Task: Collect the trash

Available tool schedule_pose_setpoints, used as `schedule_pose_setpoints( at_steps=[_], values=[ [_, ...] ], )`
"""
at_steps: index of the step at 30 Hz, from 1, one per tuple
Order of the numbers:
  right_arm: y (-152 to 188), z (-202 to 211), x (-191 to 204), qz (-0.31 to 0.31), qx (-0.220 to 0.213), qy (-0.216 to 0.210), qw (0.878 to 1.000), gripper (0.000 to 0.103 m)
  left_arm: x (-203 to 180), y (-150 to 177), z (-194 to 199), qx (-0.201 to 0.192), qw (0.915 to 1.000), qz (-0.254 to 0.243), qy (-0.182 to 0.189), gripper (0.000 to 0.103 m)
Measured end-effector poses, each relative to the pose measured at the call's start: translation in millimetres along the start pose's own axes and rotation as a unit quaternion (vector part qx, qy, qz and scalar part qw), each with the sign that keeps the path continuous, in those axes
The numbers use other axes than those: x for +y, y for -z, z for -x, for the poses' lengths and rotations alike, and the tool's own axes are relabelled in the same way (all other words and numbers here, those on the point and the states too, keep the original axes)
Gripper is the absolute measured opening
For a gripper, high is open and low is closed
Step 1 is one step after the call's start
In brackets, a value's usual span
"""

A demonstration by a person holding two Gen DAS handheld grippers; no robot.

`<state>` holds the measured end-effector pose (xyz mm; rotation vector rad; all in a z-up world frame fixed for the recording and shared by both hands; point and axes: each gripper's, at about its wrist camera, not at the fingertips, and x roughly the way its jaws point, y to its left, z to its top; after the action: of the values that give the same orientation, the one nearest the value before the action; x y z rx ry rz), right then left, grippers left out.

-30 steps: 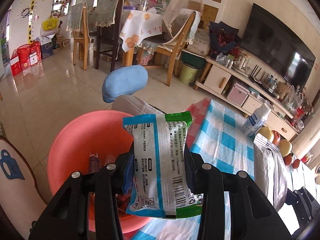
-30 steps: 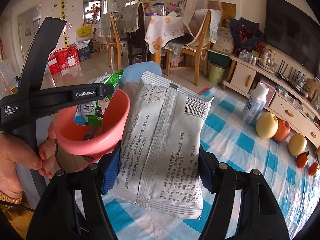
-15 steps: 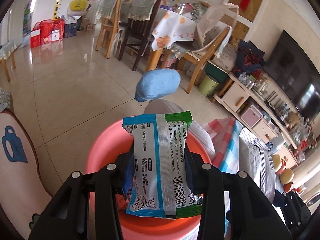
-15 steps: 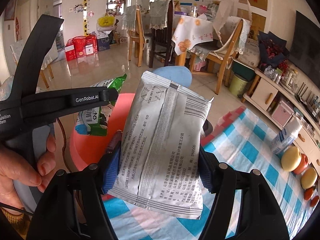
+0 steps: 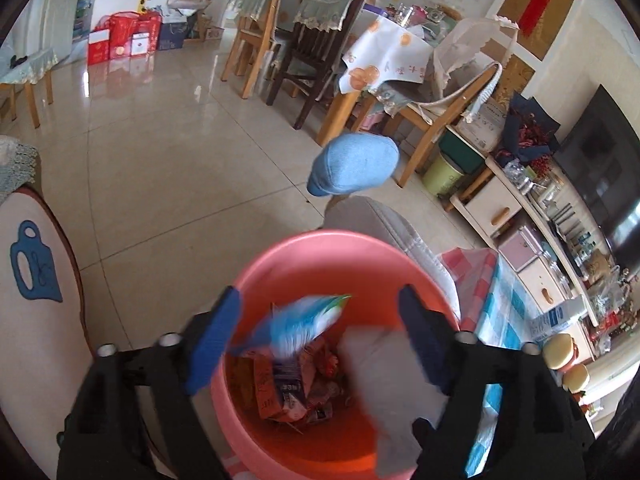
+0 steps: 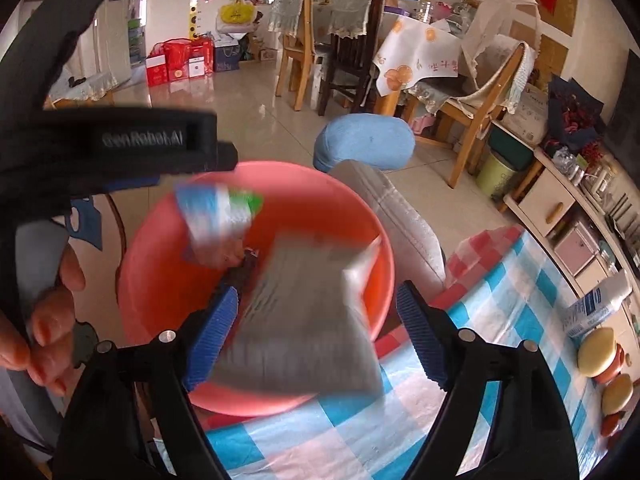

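Now both grippers, left [image 5: 320, 336] and right [image 6: 316, 332], had fingers apart; two packets [image 5: 304, 326] [image 6: 300, 312] were blurred between them, over the basin [image 6: 168, 248].

Both packets come to us motion-smeared: the blue-green packet [image 5: 298, 330] is a streak between the spread jaws of the left gripper [image 5: 320, 340], its print unreadable, and the grey packet [image 6: 304, 320] blurs across the right gripper [image 6: 316, 328] so we cannot tell whether it touches either blue pad. In the left wrist view the grey packet [image 5: 390, 392] covers the right part of the pink basin [image 5: 320, 248], so we read only a jumble of orange and red wrappers [image 5: 280, 384] on its floor. The basin's near rim is cut by the gripper bodies in both views, and the left hand [image 6: 40, 320] is cropped at the frame's left edge, only 3 or 4 fingertips showing.
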<state>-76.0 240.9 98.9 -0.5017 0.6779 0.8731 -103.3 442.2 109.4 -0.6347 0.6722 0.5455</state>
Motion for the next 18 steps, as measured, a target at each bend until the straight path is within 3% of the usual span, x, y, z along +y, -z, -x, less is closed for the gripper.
schedule_pose_setpoints(
  at_steps=[4, 8, 15, 18],
  values=[
    [16.1, 16.3, -13.0, -0.025, -0.02, 0.032, 0.999, 0.09, -3.4, -0.1, 1.5, -0.008, 1.0, 0.001, -0.002, 0.095],
    [33.9, 30.6, -26.9, -0.045, -0.022, 0.069, 0.996, 0.09, -16.6, 1.6, 3.9, -0.012, 0.9996, -0.02, -0.018, 0.096],
    [78.0, 58.3, -56.6, -0.092, -0.015, 0.107, 0.99, 0.091, -55.2, 13.8, 15.8, -0.042, 0.9937, -0.095, -0.042, 0.096],
    [95.3, 71.7, -70.7, -0.118, -0.017, 0.117, 0.986, 0.091, -78.3, 23.8, 22.8, -0.061, 0.9886, -0.134, -0.032, 0.096]
  ],
)
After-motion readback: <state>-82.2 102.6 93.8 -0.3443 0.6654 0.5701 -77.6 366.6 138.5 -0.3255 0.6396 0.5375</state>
